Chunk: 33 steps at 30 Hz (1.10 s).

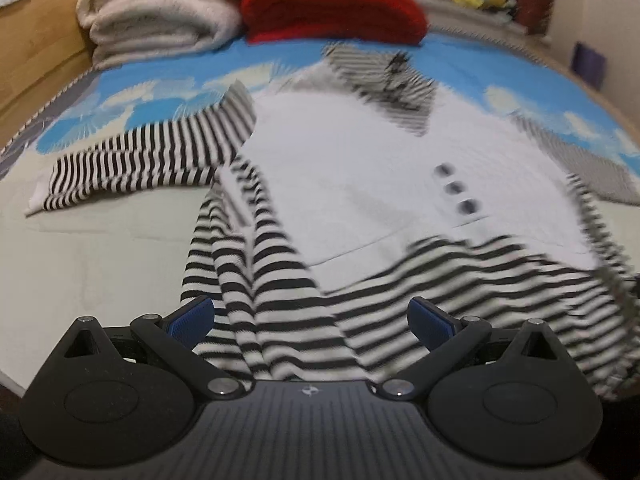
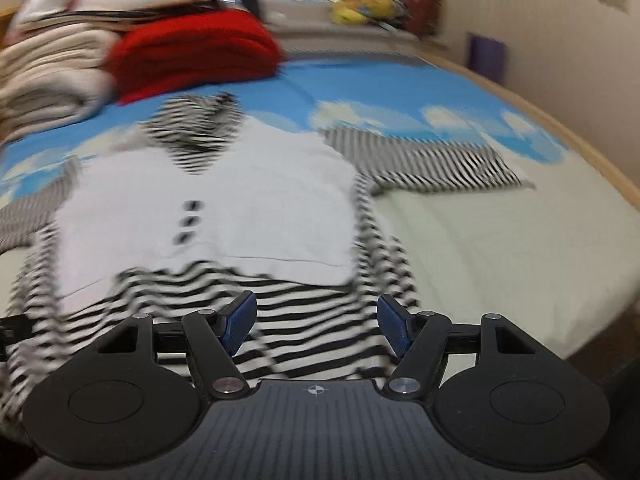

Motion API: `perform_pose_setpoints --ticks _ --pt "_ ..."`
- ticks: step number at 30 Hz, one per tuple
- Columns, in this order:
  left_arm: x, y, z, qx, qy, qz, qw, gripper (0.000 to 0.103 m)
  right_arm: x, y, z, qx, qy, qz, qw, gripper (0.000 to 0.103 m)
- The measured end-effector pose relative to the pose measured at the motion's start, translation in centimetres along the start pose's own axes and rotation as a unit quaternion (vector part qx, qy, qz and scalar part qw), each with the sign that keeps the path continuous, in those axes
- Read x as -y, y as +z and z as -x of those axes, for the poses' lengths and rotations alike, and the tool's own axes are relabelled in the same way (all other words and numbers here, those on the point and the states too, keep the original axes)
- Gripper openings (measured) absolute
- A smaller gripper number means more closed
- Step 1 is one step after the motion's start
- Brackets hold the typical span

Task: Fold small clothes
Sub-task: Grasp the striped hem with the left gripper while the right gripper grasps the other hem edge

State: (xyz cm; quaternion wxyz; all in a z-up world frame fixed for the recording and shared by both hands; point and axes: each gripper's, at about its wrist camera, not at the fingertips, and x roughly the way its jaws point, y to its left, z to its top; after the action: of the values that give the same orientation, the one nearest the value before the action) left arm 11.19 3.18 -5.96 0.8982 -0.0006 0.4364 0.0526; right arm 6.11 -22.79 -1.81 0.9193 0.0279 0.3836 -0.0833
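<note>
I count one top [image 1: 340, 184] laid out on the bed [image 1: 100, 248], two grippers, three dark buttons [image 1: 454, 188] in a short row on the top's front, and two folded piles at the head of the bed: a cream blanket [image 1: 160, 8] and a red one [image 1: 332, 4] beside it. The top is a white vest panel with a V-neck over a black-and-white striped body; it lies face up with its striped hem nearest me and both striped sleeves spread out to the sides, the left sleeve [image 1: 140, 164] flat on the pale sheet. My left gripper [image 1: 310, 322] hangs over the hem's left part with its blue pads [image 1: 192, 320] wide apart and nothing pinched between them. My right gripper [image 2: 314, 326] sits over the hem's right part, fingers likewise spread, cloth under them but not clamped. Both views are blurred, so the fine weave and the collar detail I cannot make out. Yellow toys [image 2: 360, 8] sit far back by the window.
</note>
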Motion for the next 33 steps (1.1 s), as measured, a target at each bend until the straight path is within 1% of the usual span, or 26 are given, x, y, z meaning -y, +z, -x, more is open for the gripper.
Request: perform_pose_setpoints --ticks 2,3,4,5,6,7,8,9,10,12,14,15,16,18,20,21,22,23,24,25,26,27,30,31,32,33 --pt "-1.0 -0.3 -2.6 -0.033 0.017 0.002 0.9993 0.102 0.9 -0.1 -1.8 -0.017 -0.024 -0.016 0.999 0.068" --pt "-1.6 -0.8 -3.6 -0.052 0.025 0.003 0.9983 0.099 1.3 -0.3 -2.6 -0.028 -0.033 -0.023 0.999 0.068" --pt "-2.3 -1.3 -4.2 -0.070 0.037 0.005 0.9969 0.082 1.9 -0.6 -3.3 -0.041 -0.042 -0.033 0.998 0.068" --pt "-3.2 -1.9 -4.5 -0.083 0.042 0.017 0.9955 0.075 2.2 -0.9 -3.8 -0.051 -0.047 -0.040 0.997 0.068" --pt "-4.1 -2.3 -4.1 -0.079 0.032 0.040 0.9956 0.068 2.6 -1.1 -4.3 -0.064 -0.050 -0.048 0.996 0.068" --pt "-4.8 -2.6 -3.6 -0.085 0.037 0.051 0.9944 0.041 2.9 -1.4 -4.6 -0.076 -0.053 -0.056 0.994 0.068" --pt "-5.1 -2.7 -3.2 -0.084 0.040 0.051 0.9944 0.024 3.3 -1.7 -5.0 -0.090 -0.054 -0.064 0.992 0.068" --pt "-5.3 -2.9 -2.7 -0.083 0.046 0.050 0.9943 0.021 3.6 -2.0 -5.1 -0.103 -0.054 -0.071 0.991 0.066" --pt "-5.6 -3.0 -2.4 -0.082 0.052 0.051 0.9940 0.021 4.0 -2.2 -5.3 -0.117 -0.054 -0.083 0.988 0.063" --pt "-6.3 -3.3 -2.2 -0.086 0.056 0.061 0.9929 0.021 4.9 -2.5 -5.5 -0.131 -0.050 -0.113 0.984 0.033" --pt "-6.4 -3.0 -2.1 -0.087 0.051 0.066 0.9927 0.021 5.4 -2.7 -5.4 -0.135 -0.044 -0.125 0.982 0.018" --pt "-6.3 -2.9 -1.7 -0.081 0.043 0.073 0.9931 0.021 5.4 -2.7 -5.3 -0.136 -0.038 -0.124 0.982 0.015" --pt "-6.0 -2.6 -0.8 -0.074 0.038 0.075 0.9937 0.022 5.2 -2.7 -5.1 -0.135 -0.041 -0.114 0.983 0.015" --pt "-5.2 -2.0 0.6 -0.046 0.032 0.071 0.9959 0.023 4.9 -2.6 -5.0 -0.134 -0.053 -0.098 0.985 0.015" --pt "-4.4 -1.8 1.9 -0.019 0.017 0.055 0.9981 0.025 5.2 -2.5 -4.6 -0.132 -0.051 -0.105 0.984 0.016" --pt "-4.1 -1.8 2.2 -0.016 0.005 0.048 0.9987 0.026 5.3 -2.3 -4.4 -0.128 -0.046 -0.113 0.984 0.018" --pt "-3.8 -1.9 1.9 -0.023 -0.005 0.045 0.9987 0.027 5.3 -2.1 -4.1 -0.120 -0.040 -0.117 0.985 0.018" --pt "-3.8 -2.1 1.2 -0.048 -0.015 0.050 0.9975 0.028 5.2 -2.1 -3.8 -0.114 -0.037 -0.116 0.986 0.022" --pt "-4.2 -2.6 -0.1 -0.086 -0.024 0.066 0.9938 0.028 5.1 -2.2 -3.9 -0.119 -0.036 -0.105 0.987 0.022" --pt "-4.7 -3.1 -1.1 -0.114 -0.020 0.084 0.9898 0.029 4.8 -2.6 -4.5 -0.137 -0.044 -0.085 0.986 0.022" --pt "-5.2 -3.4 -1.5 -0.124 -0.012 0.099 0.9872 0.031 4.5 -3.1 -5.1 -0.157 -0.057 -0.067 0.984 0.022" --pt "-5.3 -3.3 -1.3 -0.117 -0.010 0.101 0.9879 0.031 4.5 -3.3 -5.2 -0.161 -0.061 -0.066 0.983 0.022" --pt "-4.3 -2.3 0.3 -0.067 0.008 0.058 0.9960 0.031 4.8 -2.7 -4.2 -0.142 -0.057 -0.077 0.985 0.023" --pt "-4.2 -2.2 0.3 -0.072 0.007 0.055 0.9958 0.031 4.8 -2.6 -4.0 -0.137 -0.059 -0.076 0.986 0.023" --pt "-4.6 -2.5 -0.4 -0.100 0.002 0.071 0.9925 0.031 5.0 -2.6 -4.2 -0.143 -0.061 -0.076 0.985 0.023" --pt "-5.5 -3.1 -1.4 -0.128 -0.007 0.096 0.9871 0.031 5.1 -2.8 -4.7 -0.155 -0.063 -0.075 0.983 0.022"
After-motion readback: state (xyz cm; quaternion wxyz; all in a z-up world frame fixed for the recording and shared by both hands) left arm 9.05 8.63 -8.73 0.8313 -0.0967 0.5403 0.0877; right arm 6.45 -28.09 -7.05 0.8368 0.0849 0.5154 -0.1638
